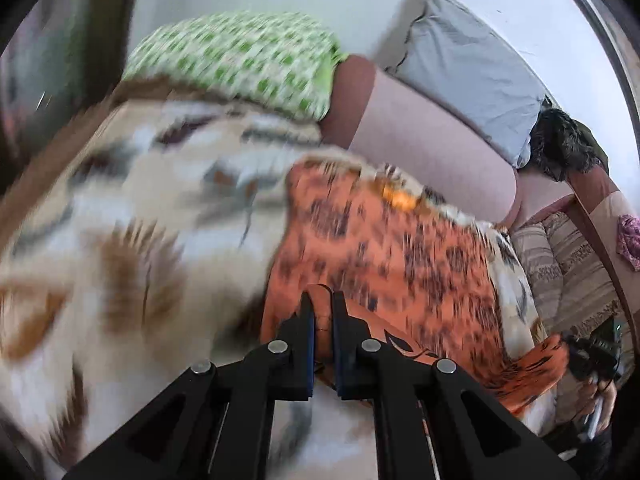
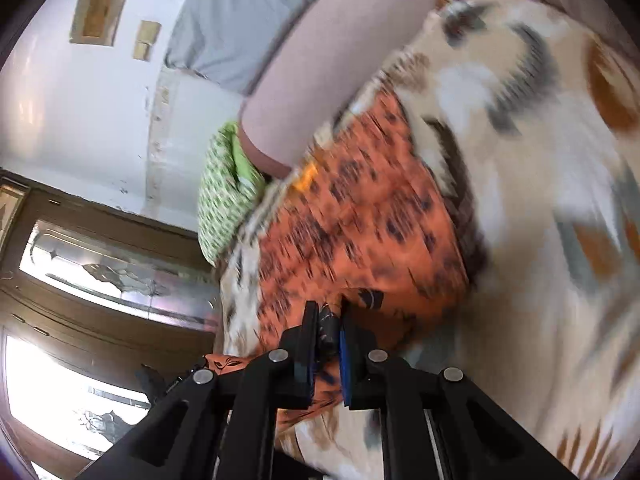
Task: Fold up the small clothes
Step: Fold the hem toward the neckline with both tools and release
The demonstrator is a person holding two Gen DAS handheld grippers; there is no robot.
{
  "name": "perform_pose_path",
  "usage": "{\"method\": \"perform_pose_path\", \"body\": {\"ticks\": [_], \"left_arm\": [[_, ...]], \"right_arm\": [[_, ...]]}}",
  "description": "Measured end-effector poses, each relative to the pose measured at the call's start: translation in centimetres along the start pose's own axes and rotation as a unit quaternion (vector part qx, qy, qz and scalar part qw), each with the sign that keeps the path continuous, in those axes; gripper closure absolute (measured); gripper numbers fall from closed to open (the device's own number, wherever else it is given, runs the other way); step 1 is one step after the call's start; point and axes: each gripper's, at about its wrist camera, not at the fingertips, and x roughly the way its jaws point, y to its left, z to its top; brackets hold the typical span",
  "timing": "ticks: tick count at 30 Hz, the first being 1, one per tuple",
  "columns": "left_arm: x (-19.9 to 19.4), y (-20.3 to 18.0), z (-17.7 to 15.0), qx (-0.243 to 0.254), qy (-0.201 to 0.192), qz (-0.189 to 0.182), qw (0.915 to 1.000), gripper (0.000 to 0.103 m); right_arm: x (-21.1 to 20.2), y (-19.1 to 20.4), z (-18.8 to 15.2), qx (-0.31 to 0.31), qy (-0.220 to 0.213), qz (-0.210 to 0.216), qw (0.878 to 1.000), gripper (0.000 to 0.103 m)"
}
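1. Left gripper [image 1: 323, 300] is clamped on the near hem of the orange patterned garment [image 1: 384, 248], and the right gripper [image 2: 330, 312] pinches another part of the same hem, dark cloth bunched between its pads.
2. Holding two points of one edge, I judge, keeps the hem taut so it can be carried over the rest of the cloth as a fold.
3. Beyond the grippers, the garment runs toward twelve o'clock across the blanket [image 1: 132, 208] covering the bed; its far edge lies flat there.
4. In the left wrist view, at four o'clock, the person's other hand [image 1: 596, 384] and its gripper appear beside the garment's corner; a striped cushion [image 1: 568, 268] sits at three.
5. Only the right wrist view shows the glass-panelled door [image 2: 100, 280], at eight o'clock. Both show the green checked pillow [image 1: 240, 56].
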Motion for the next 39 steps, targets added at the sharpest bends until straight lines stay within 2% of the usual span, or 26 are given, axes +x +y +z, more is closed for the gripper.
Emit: {"method": "perform_pose_path", "body": {"ticks": [3, 5, 6, 7, 9, 10, 11, 12, 13, 15, 17, 18, 19, 21, 24, 26, 27, 28, 29, 30, 31, 32, 33, 35, 39], "left_arm": [[4.1, -1.4, 6.9, 0.013, -0.024, 0.002, 0.9996, 0.096], [6.9, -1.8, 10.4, 0.005, -0.035, 0.011, 0.9993, 0.096], [8.8, -2.0, 12.1, 0.009, -0.04, 0.019, 0.999, 0.096], [12.0, -2.3, 14.1, 0.016, -0.025, 0.028, 0.9992, 0.094], [17.1, -1.7, 16.2, -0.003, 0.014, 0.045, 0.9989, 0.079], [19.8, -1.3, 16.8, 0.001, 0.028, 0.06, 0.9978, 0.054], [22.1, -0.5, 16.7, -0.003, 0.035, 0.095, 0.9948, 0.048], [22.9, 0.1, 16.4, -0.007, 0.03, 0.123, 0.9919, 0.048], [23.2, 0.9, 15.9, -0.009, 0.025, 0.137, 0.9902, 0.048], [22.2, 1.8, 14.4, -0.008, 0.017, 0.117, 0.993, 0.048], [20.1, 1.9, 12.1, 0.029, 0.016, 0.101, 0.9944, 0.047], [18.9, 1.7, 10.7, 0.047, 0.013, 0.091, 0.9947, 0.044], [18.1, 1.4, 9.6, 0.061, 0.023, 0.084, 0.9944, 0.036], [17.1, 1.0, 7.3, 0.073, 0.033, 0.059, 0.995, 0.032], [18.4, 0.5, 5.2, 0.075, 0.071, 0.054, 0.9932, 0.029], [20.2, 0.0, 4.6, 0.071, 0.094, 0.059, 0.9913, 0.029], [20.9, -0.1, 4.5, 0.062, 0.102, 0.063, 0.9908, 0.029], [21.8, -0.3, 4.5, 0.051, 0.111, 0.059, 0.9908, 0.032], [22.5, -0.4, 4.6, 0.043, 0.119, 0.057, 0.9903, 0.044], [23.0, -0.4, 4.6, 0.034, 0.125, 0.06, 0.9897, 0.051], [23.2, -0.7, 4.7, 0.034, 0.125, 0.073, 0.9889, 0.062], [23.5, -1.5, 4.9, 0.053, 0.127, 0.081, 0.9871, 0.086], [23.6, -1.7, 5.1, 0.05, 0.138, 0.081, 0.9859, 0.087], [23.3, -2.0, 5.6, 0.038, 0.142, 0.083, 0.9857, 0.09], [19.5, -3.6, 7.1, 0.045, 0.106, 0.07, 0.9909, 0.09]], "right_arm": [[2.8, 1.1, 6.8, -0.007, -0.032, 0.009, 0.999, 0.094], [5.7, 1.7, 12.2, -0.013, -0.059, 0.006, 0.998, 0.094], [6.9, 1.8, 13.8, -0.016, -0.063, 0.002, 0.998, 0.094], [9.0, 1.6, 16.4, -0.018, -0.059, -0.013, 0.998, 0.093], [12.9, -0.4, 19.5, 0.013, -0.042, -0.027, 0.999, 0.089], [14.6, -1.8, 20.4, 0.026, -0.044, -0.049, 0.997, 0.077], [15.7, -3.0, 20.6, 0.03, -0.043, -0.077, 0.996, 0.063], [16.6, -3.7, 20.5, 0.033, -0.037, -0.096, 0.994, 0.023], [16.7, -4.3, 19.8, 0.034, -0.044, -0.098, 0.994, 0.019], [16.0, -4.2, 18.3, 0.01, -0.045, -0.087, 0.995, 0.019], [14.5, -3.7, 16.3, -0.035, -0.039, -0.111, 0.992, 0.019], [14.1, -3.6, 15.5, -0.051, -0.025, -0.114, 0.992, 0.019], [13.8, -3.7, 14.5, -0.063, -0.008, -0.121, 0.991, 0.019], [13.5, -3.9, 12.8, -0.068, 0.015, -0.126, 0.99, 0.019], [14.2, -3.9, 11.4, -0.09, 0.046, -0.148, 0.984, 0.019], [15.6, -4.1, 11.0, -0.092, 0.067, -0.147, 0.983, 0.021], [16.4, -3.9, 10.9, -0.109, 0.068, -0.169, 0.977, 0.021], [17.2, -3.9, 11.0, -0.116, 0.072, -0.18, 0.974, 0.022], [17.9, -4.2, 11.2, -0.111, 0.08, -0.18, 0.974, 0.025], [18.9, -4.4, 11.3, -0.107, 0.091, -0.189, 0.972, 0.037], [19.3, -4.2, 11.6, -0.112, 0.091, -0.204, 0.968, 0.049], [19.6, -4.0, 11.7, -0.113, 0.096, -0.21, 0.966, 0.059], [19.8, -3.7, 11.7, -0.107, 0.105, -0.206, 0.967, 0.076], [19.7, -2.4, 11.6, -0.12, 0.102, -0.22, 0.963, 0.08], [17.0, 0.7, 11.9, -0.115, 0.082, -0.189, 0.972, 0.082]]}}
